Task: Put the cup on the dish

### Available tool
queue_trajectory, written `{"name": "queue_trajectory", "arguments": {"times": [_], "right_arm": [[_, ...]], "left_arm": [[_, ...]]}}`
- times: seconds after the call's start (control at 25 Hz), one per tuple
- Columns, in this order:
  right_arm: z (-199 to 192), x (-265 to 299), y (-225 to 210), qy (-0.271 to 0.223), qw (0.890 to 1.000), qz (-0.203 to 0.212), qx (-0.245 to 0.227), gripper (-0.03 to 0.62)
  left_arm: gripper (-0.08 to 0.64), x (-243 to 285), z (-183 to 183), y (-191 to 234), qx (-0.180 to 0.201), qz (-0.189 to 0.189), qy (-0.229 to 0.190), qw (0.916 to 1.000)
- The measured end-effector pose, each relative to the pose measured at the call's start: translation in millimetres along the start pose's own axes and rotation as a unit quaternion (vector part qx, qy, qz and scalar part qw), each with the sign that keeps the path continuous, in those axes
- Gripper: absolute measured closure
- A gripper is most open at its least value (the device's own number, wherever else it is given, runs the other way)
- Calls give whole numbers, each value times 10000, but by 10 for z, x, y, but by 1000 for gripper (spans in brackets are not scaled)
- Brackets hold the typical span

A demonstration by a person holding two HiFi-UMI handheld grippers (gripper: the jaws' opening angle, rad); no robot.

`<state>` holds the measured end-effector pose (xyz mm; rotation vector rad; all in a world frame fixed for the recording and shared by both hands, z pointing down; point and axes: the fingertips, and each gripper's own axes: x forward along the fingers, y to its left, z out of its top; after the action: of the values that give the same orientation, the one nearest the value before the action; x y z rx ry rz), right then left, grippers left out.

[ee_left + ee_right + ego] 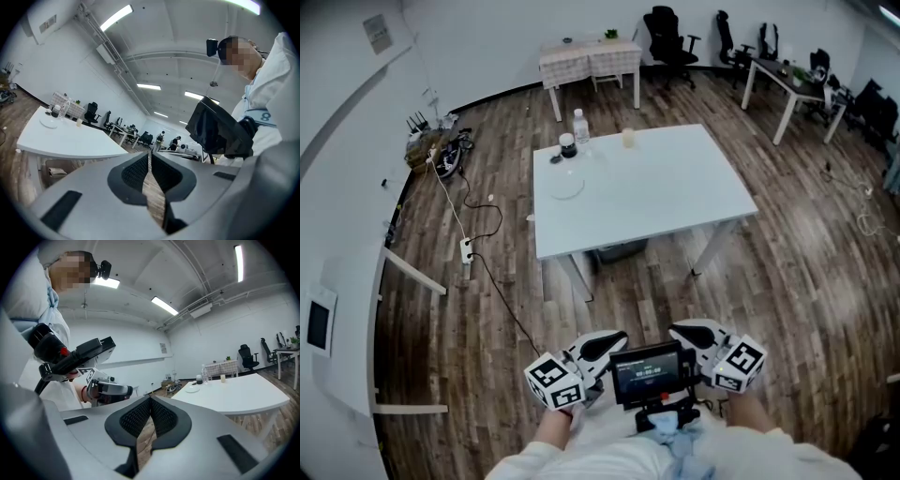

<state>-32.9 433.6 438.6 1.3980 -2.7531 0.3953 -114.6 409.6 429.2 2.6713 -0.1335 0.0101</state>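
Both pairs of jaws are closed with nothing between them: in the left gripper view the left gripper (150,154) has its dark ribbed pads meeting at the tips, with only wooden floor showing through the narrow gap below, and in the right gripper view the right gripper (150,400) has its pads pressed together in the same way. In the head view both are held close to the person's body at the near edge of the scene, level and side by side, marker cubes turned outward, with a black screen device (652,370) between them. They are well apart from the white table (666,197), which stands farther off across the wooden floor (787,281). The dish (567,185), a pale round plate, lies on the left part of the tabletop and holds nothing. Beyond it, near the far left corner, a dark cup (568,145) stands upright, with a clear bottle (579,127) just behind it. A small pale cup (628,138) stands upright at the far edge, to the right of those two and apart from the dish. None of these is touched by either gripper. Farther back is a smaller table with a checked cloth (591,58), and black office chairs (670,37) stand to its right along the far wall. On the floor to the left of the white table, a power strip (466,249) lies with cables trailing toward the wall.
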Motion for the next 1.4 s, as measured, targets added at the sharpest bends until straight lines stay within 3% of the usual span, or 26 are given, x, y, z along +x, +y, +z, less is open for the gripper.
{"name": "queue_trajectory", "arguments": {"times": [0.16,0.64,1.2,1.4], "right_arm": [[43,10,9,-240,9994,103,222,560],[40,65,6,-106,9999,4,105,560],[40,395,-162,-7,9994,-276,222,558],[-9,418,-425,56,9986,-406,349,558]], "left_arm": [[538,0,1,22,-15,18,-11,10000],[538,-41,8,70,-109,29,-50,9999],[538,-171,69,542,-334,38,-70,9994],[538,-1,69,707,-405,-43,-1,9992]]}}
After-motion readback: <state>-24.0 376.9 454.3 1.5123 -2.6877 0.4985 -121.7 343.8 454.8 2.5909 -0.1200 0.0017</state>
